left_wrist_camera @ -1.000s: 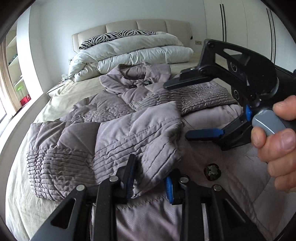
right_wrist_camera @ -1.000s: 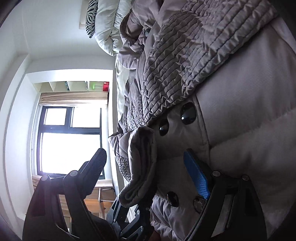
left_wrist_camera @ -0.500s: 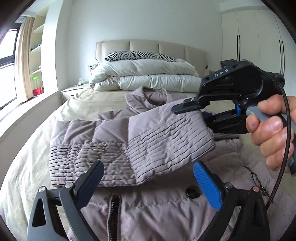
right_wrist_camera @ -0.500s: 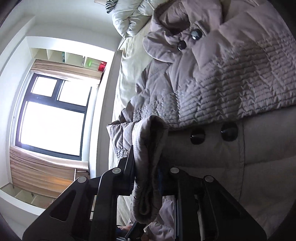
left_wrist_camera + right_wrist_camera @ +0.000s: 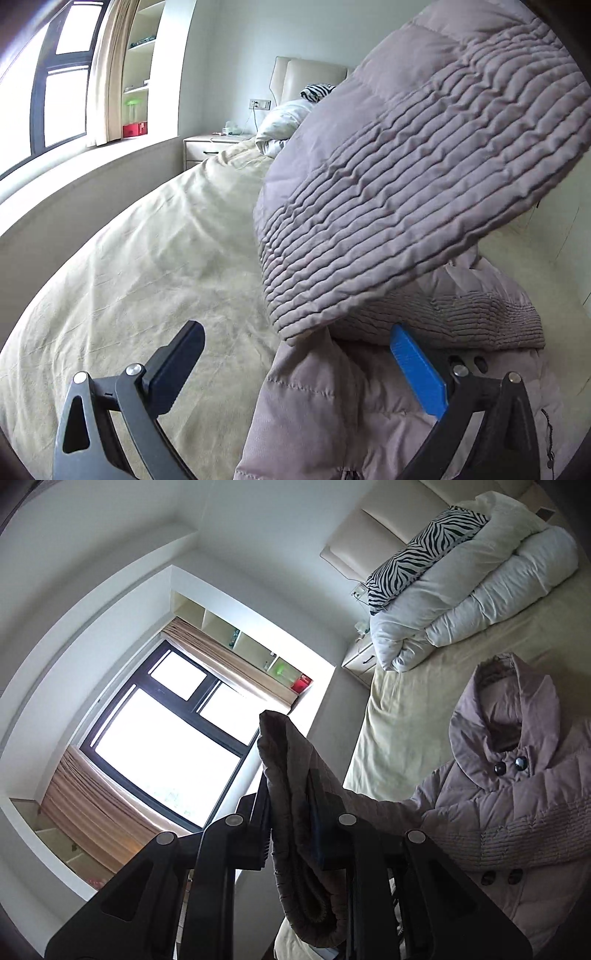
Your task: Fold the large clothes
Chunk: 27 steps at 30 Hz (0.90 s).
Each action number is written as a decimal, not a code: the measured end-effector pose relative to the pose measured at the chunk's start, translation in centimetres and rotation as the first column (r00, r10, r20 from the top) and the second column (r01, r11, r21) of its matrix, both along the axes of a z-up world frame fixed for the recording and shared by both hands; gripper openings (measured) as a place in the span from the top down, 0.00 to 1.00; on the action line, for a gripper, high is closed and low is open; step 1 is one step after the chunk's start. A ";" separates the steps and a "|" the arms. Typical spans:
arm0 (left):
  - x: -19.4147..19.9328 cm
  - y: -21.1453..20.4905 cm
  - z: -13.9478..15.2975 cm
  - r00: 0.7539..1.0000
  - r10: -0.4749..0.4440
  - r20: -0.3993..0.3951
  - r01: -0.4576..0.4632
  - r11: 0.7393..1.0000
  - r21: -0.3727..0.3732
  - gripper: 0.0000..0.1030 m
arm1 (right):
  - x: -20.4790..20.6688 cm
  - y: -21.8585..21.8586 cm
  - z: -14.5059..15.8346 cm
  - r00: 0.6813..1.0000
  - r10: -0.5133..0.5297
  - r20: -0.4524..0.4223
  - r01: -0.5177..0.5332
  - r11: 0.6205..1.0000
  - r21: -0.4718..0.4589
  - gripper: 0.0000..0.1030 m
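Sleeve (image 5: 417,173) of the mauve padded coat (image 5: 517,812) hangs lifted over the bed (image 5: 140,266), its ribbed cuff end swung toward seven o'clock in the left wrist view and its long axis running up from there toward one o'clock, tilted well off the sheet. Beneath it the coat's body lies flat on the bed, and in the right wrist view its long axis runs from the hood (image 5: 506,709) at about one o'clock down toward five o'clock, so the hood end points at the folded white duvet (image 5: 472,590) and the zebra pillow (image 5: 421,554) by the headboard (image 5: 384,528). The right gripper (image 5: 295,823) is clamped on the sleeve's thick cuff, both fingers pressed against the doubled fabric, which stands up between them and also droops below them (the blue pad on one side is nearly buried in cloth). The left gripper (image 5: 295,369) has its fingers spread wide with nothing between them, the black one over bare sheet at eight o'clock, the blue-padded one (image 5: 419,373) over the coat's lower panel at five o'clock, just under the other sleeve (image 5: 461,321), which lies folded across the coat's front. Two pairs of dark buttons (image 5: 509,766) show on the coat, one pair at the collar and one lower on the front. Beyond the bed are a window (image 5: 62,96) at ten o'clock, a nightstand (image 5: 210,146) and open shelves (image 5: 138,74).
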<state>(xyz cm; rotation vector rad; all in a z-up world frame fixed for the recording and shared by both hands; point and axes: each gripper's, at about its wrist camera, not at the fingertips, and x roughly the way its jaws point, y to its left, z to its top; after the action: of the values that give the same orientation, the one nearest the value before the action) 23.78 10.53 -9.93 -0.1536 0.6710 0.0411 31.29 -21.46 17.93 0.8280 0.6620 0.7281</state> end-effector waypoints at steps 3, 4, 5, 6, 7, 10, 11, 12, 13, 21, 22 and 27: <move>3.0 0.5 -1.4 0.998 0.039 -0.051 -0.039 0.999 0.007 0.04 | -0.7 -0.9 0.8 1.000 -0.009 0.007 0.009 1.000 0.002 0.84; 3.8 0.9 -1.7 0.997 0.052 -0.065 -0.052 0.999 -0.010 0.10 | -0.8 -1.5 0.7 1.000 -0.013 0.005 0.013 1.000 0.004 0.84; 4.4 1.6 -2.0 0.995 0.066 -0.075 -0.069 0.997 -0.041 0.17 | -1.3 -2.2 0.1 1.000 -0.021 0.006 0.021 1.000 0.001 0.84; 4.8 2.5 -2.2 0.993 0.090 -0.081 -0.096 0.993 -0.074 0.20 | -1.7 -3.2 -0.6 0.999 -0.035 0.001 0.035 0.999 0.001 0.84; 5.0 3.4 -2.3 0.989 0.118 -0.085 -0.126 0.987 -0.097 0.21 | -1.5 -4.2 -1.3 0.999 -0.048 -0.011 0.048 0.999 0.005 0.84; 5.8 4.6 -3.0 0.983 0.152 -0.102 -0.161 0.983 -0.086 0.23 | -0.7 -7.6 -6.0 0.992 -0.103 -0.072 0.105 0.994 0.035 0.84; 5.9 4.4 -3.4 0.983 0.150 -0.108 -0.156 0.986 -0.053 0.24 | -0.4 -8.8 -7.9 0.988 -0.119 -0.097 0.124 0.991 0.052 0.84; 6.2 4.2 -3.8 0.983 0.147 -0.112 -0.151 0.988 -0.022 0.25 | -0.2 -10.0 -9.7 0.983 -0.141 -0.117 0.148 0.987 0.059 0.85; 6.3 4.3 -4.1 0.982 0.148 -0.116 -0.149 0.989 -0.004 0.25 | -0.1 -11.1 -11.2 0.977 -0.165 -0.134 0.174 0.983 0.054 0.85; 7.6 3.1 -5.7 0.981 0.087 -0.175 -0.061 0.987 0.149 0.22 | 1.5 -18.5 -29.5 0.869 -0.312 -0.383 0.342 0.940 0.009 0.85; 7.5 3.0 -5.8 0.981 0.086 -0.174 -0.056 0.984 0.172 0.21 | 1.5 -19.2 -31.4 0.849 -0.329 -0.413 0.358 0.934 -0.009 0.85; 7.8 3.4 -6.1 0.979 0.105 -0.176 -0.071 0.979 0.191 0.16 | 1.6 -20.9 -39.3 0.778 -0.387 -0.494 0.383 0.917 -0.115 0.85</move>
<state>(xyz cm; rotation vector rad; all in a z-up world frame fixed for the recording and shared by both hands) 31.59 13.89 -16.02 -0.0012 0.8422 0.2043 32.85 -42.31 -21.33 1.1238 0.9282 0.1183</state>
